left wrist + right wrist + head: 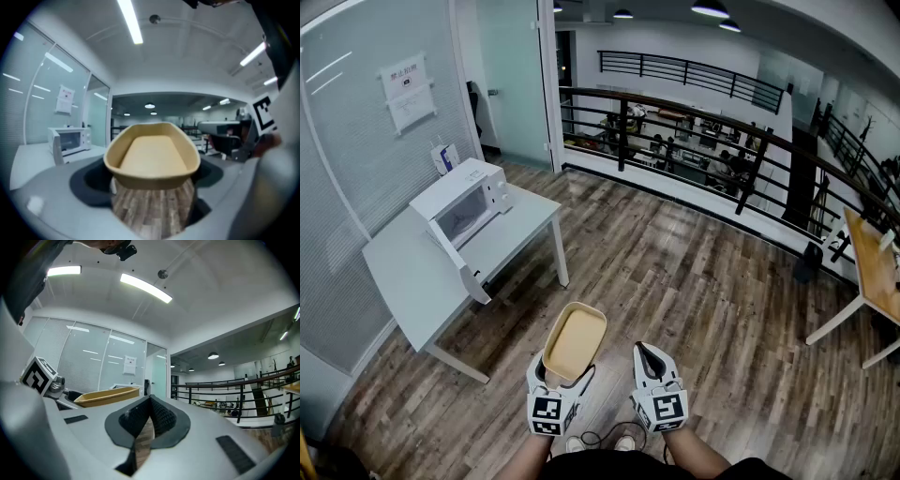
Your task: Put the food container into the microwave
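The white worktop (403, 272) stands well ahead on your left, and the microwave (459, 202) on it appears to have its door swung open, so the step in hand is the carry. Walk up square to the opening, then feed the food container (575, 339) in level and clear of the door. Your left gripper (555, 373) pinches it by one end only, so move smoothly. Your right gripper (647, 354) is pressed together on nothing; use it to steady the far rim if the container sags.
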`<act>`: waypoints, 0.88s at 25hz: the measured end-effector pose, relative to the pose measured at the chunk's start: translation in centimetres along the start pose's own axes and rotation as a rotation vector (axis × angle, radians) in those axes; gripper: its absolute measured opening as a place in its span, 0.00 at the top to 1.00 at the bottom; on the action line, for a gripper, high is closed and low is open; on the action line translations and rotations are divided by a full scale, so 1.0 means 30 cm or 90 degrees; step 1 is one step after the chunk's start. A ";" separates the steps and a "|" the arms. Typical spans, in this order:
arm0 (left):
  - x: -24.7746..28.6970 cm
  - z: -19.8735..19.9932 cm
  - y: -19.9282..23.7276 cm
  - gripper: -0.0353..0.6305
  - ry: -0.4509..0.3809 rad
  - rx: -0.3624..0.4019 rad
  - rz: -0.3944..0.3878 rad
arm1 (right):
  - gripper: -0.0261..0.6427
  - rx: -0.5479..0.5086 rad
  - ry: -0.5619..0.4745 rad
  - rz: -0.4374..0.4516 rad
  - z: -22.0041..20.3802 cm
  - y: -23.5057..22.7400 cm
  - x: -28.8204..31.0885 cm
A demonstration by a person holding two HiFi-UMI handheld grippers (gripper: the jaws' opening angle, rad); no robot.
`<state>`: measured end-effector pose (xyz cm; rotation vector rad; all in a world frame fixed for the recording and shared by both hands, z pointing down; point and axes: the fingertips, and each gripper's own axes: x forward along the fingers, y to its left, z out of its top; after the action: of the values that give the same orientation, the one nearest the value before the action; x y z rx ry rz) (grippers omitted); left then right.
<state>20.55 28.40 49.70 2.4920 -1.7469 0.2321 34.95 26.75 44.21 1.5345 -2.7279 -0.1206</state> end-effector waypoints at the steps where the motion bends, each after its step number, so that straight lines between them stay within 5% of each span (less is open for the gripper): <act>1: -0.008 -0.002 0.006 0.20 0.000 0.001 0.001 | 0.95 -0.003 0.000 0.000 0.006 0.012 -0.001; 22: -0.060 -0.004 0.111 0.20 -0.008 0.001 -0.056 | 0.95 0.027 -0.019 -0.060 0.041 0.140 0.035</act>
<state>16.82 28.95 49.47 2.5691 -1.6374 0.2123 30.77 28.09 43.24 1.6870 -2.6971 -0.0886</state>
